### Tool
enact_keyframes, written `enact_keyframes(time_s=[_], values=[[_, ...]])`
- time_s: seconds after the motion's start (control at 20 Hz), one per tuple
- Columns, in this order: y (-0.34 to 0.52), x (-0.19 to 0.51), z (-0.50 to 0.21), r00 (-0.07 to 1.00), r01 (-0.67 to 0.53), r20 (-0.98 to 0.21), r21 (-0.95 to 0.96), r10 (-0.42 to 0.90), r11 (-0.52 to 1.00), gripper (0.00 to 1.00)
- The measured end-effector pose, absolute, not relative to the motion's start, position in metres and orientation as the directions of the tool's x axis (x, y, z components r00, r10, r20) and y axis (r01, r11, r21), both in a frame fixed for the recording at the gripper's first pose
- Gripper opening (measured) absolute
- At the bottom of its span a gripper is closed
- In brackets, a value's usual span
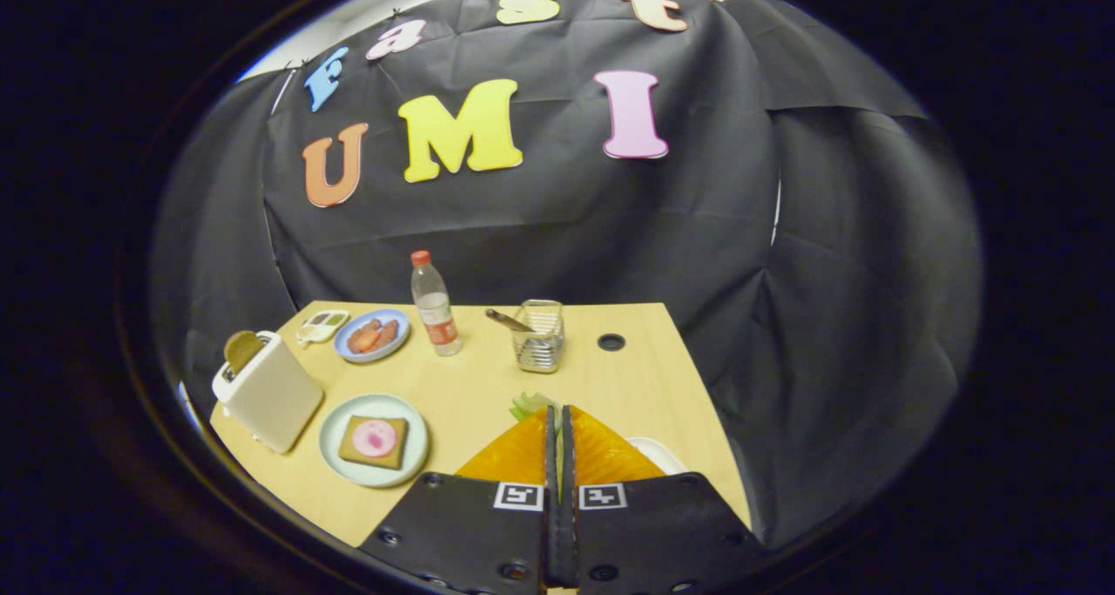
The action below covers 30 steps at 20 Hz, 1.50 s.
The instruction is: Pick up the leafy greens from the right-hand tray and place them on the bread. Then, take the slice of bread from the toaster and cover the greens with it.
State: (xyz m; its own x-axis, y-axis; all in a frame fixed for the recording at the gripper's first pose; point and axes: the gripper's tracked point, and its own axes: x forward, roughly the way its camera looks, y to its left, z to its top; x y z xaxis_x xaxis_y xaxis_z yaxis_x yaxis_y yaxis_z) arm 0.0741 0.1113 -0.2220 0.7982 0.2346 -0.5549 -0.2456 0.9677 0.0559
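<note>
My gripper [558, 410] is shut on the leafy greens [528, 402], which stick out pale green at the fingertips and show in the thin gap between the fingers. Under the right finger lies the white right-hand tray [659, 452], mostly hidden. Left of the fingers, a slice of bread [375, 440] with a pink round slice on top rests on a pale green plate [335, 464]. Further left a white toaster [272, 393] stands with a brown slice of bread [242, 348] poking out of its slot.
At the back of the wooden table [488, 386] stand a water bottle [434, 304], a wire basket [540, 338] with a utensil in it, a blue plate [373, 335] of food and a small white dish [320, 325]. A cable hole [611, 342] lies right of the basket.
</note>
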Motion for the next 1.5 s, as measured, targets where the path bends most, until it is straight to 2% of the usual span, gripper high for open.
enact_keyframes(time_s=[0.5,0.8,1.1,1.35,1.5], values=[[0.319,0.014,-0.216,0.735,-0.357,-0.565,0.148,0.375,0.922,0.0],[0.417,0.001,-0.231,0.684,-0.388,-0.583,0.218,0.438,0.896,0.0],[0.46,0.001,-0.259,0.622,-0.347,-0.614,0.339,0.485,0.874,0.0],[0.446,0.003,-0.287,0.575,-0.273,-0.657,0.409,0.488,0.871,0.0],[0.424,0.013,-0.299,0.599,-0.254,-0.671,0.359,0.437,0.898,0.0]])
